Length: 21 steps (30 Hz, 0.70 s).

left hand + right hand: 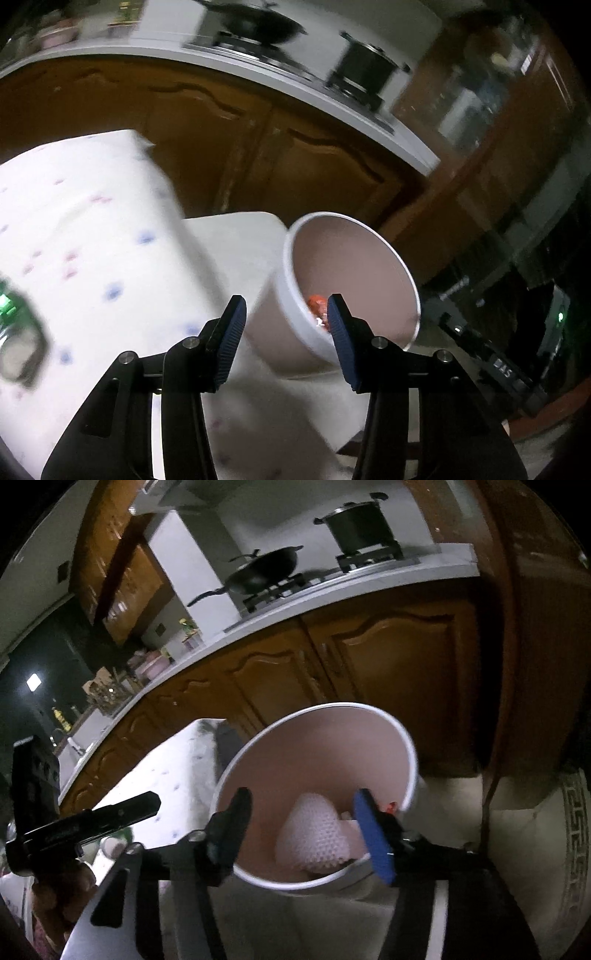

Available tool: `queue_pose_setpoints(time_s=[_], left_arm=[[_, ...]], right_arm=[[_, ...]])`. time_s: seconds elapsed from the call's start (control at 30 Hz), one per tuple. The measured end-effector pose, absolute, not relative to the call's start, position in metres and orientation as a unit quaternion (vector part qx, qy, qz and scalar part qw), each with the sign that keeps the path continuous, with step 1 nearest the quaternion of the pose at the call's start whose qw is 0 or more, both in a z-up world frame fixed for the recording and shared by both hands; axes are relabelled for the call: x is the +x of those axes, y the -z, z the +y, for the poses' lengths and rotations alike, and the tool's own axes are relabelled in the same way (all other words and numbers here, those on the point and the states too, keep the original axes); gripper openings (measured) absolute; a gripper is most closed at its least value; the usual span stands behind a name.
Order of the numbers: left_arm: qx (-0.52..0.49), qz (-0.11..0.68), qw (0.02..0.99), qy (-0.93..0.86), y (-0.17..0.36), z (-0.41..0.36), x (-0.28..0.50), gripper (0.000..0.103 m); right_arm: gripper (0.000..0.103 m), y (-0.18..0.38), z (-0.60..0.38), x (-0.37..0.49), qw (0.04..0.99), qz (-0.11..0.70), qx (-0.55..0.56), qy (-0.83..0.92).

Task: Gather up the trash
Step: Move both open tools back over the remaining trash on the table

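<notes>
The white bin (317, 794) stands beside the table (92, 240), off its corner at about 4 o'clock, its round rim clear all the way round and its mouth open upward. The right gripper (306, 827) hangs over that mouth with fingers released and nothing between them; a white bumpy wad (314, 842) and an orange scrap (317, 304) lie inside. The left gripper (284, 339), fingers spread and empty, hovers at the bin's 9 o'clock wall.
</notes>
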State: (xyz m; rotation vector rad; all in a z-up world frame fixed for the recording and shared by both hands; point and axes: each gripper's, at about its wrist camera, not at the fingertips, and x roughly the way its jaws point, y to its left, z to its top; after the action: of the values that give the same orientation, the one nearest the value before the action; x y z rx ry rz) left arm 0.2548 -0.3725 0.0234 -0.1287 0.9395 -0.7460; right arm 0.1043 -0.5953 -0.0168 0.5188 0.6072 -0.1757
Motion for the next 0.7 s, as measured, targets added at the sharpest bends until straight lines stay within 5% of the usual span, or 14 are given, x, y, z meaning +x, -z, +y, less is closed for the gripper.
queue_pose_setpoints(time_s=[0.13, 0.7], left_arm=[[-0.076, 0.43, 0.839, 0.324, -0.029, -0.33, 0.247, 0.055], [-0.115, 0.411, 0.875, 0.228, -0.031, -0.152, 0.213, 0.056]], right_arm=[[0.08, 0.009, -0.574, 0.101, 0.923, 0.284, 0.251, 0.065], [0.087, -0.006, -0.448, 0.123, 0.928, 0.291, 0.229, -0.049]])
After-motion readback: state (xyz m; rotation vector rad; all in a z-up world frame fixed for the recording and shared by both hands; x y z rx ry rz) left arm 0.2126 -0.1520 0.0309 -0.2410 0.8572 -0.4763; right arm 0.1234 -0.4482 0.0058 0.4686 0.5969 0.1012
